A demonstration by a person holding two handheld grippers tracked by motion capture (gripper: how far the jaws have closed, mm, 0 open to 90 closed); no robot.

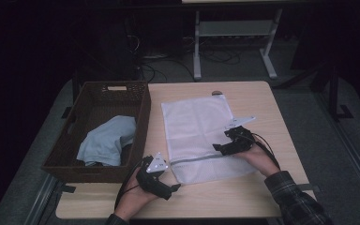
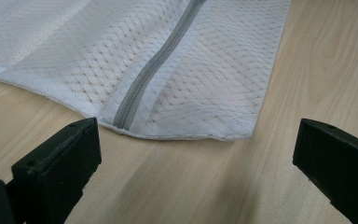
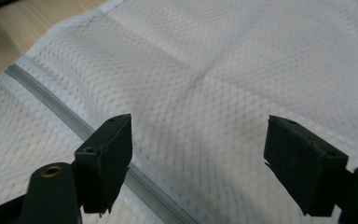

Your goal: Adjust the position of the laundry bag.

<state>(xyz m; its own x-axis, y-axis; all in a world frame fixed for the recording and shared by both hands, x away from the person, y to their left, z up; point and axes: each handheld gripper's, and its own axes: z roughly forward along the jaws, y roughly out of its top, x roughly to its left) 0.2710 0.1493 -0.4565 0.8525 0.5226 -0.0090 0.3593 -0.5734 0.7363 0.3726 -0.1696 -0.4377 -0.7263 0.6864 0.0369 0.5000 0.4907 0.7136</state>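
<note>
Lying flat across the middle of the light wooden table point(image 1: 262, 101) is a white mesh laundry bag point(image 1: 199, 126), its grey zipper point(image 1: 211, 158) running across it close to the near edge. The left gripper point(image 1: 174, 187) is sitting just off the bag's corner at about 7 o'clock, held in the person's left hand point(image 1: 133, 199); its fingers point(image 2: 58, 168) are standing wide apart with nothing between them, hovering over bare wood. In the left gripper view the bag's corner point(image 2: 186, 79) is lying just ahead of those fingers, the zipper point(image 2: 154, 65) ending near the hem.

The right gripper point(image 1: 215, 147) is resting over the bag toward its 4 o'clock side, held by the right hand point(image 1: 258, 159), whose plaid sleeve point(image 1: 295, 199) is coming in from 5 o'clock. Its fingers point(image 3: 107, 158) are likewise spread wide and gripping nothing; the right gripper view is showing the mesh point(image 3: 223, 84) beneath and between them, with the zipper point(image 3: 65, 114) passing under the left-hand finger. Whether the tips are touching the fabric, I cannot tell.

At 9 o'clock from the bag, a dark woven basket point(image 1: 91, 101) is standing beside it, holding a crumpled pale blue cloth point(image 1: 108, 140).
</note>
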